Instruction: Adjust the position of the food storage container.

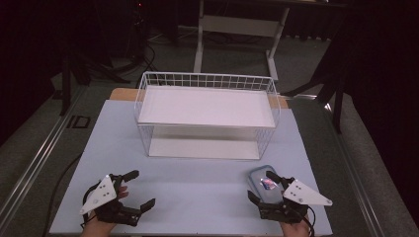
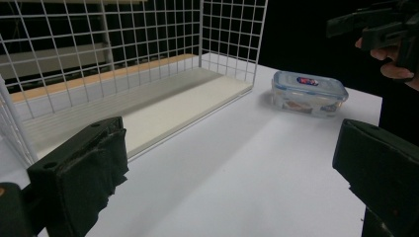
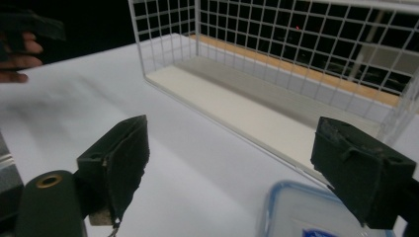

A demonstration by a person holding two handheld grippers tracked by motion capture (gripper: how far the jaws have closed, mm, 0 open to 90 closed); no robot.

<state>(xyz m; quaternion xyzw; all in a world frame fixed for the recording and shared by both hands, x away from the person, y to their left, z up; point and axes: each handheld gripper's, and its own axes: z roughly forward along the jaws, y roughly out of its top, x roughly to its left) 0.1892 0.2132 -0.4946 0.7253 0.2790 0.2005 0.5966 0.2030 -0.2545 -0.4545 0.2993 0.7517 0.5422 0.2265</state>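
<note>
Starting stage: both the left gripper (image 1: 137,188) and right gripper (image 1: 264,185) are spread and hold nothing, the lidded plastic box (image 1: 263,181) lies on the table (image 1: 197,192) beneath the right gripper, untouched, before the empty wire shelf (image 1: 205,106).
</note>
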